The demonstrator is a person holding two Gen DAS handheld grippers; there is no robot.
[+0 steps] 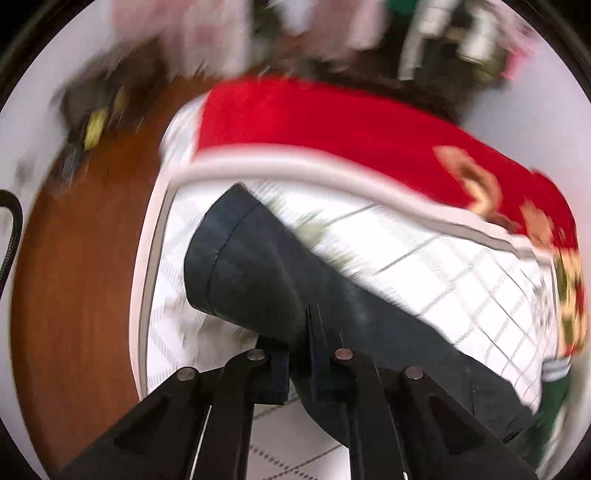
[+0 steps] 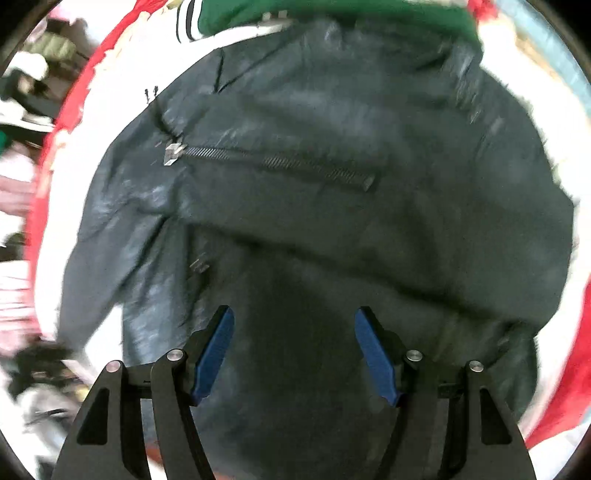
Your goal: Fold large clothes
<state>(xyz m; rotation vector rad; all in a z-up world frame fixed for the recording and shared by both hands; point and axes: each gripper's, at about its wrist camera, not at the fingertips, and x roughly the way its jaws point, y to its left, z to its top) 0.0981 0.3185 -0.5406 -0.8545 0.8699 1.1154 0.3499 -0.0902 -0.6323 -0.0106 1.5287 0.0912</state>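
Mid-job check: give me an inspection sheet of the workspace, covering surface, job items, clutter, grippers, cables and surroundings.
Surface: white checked cloth with a red border covers the work area; brown wood floor beside it.
Job's things: dark jacket spread out, zipper visible; one sleeve extends to its cuff.
Clutter: green garment beyond the jacket.
Grippers: left gripper shut on the sleeve; right gripper open above the jacket, holding nothing.
Cables: black cable at the left wrist view's edge.
Surroundings: blurred piles of clothes; detail unclear.
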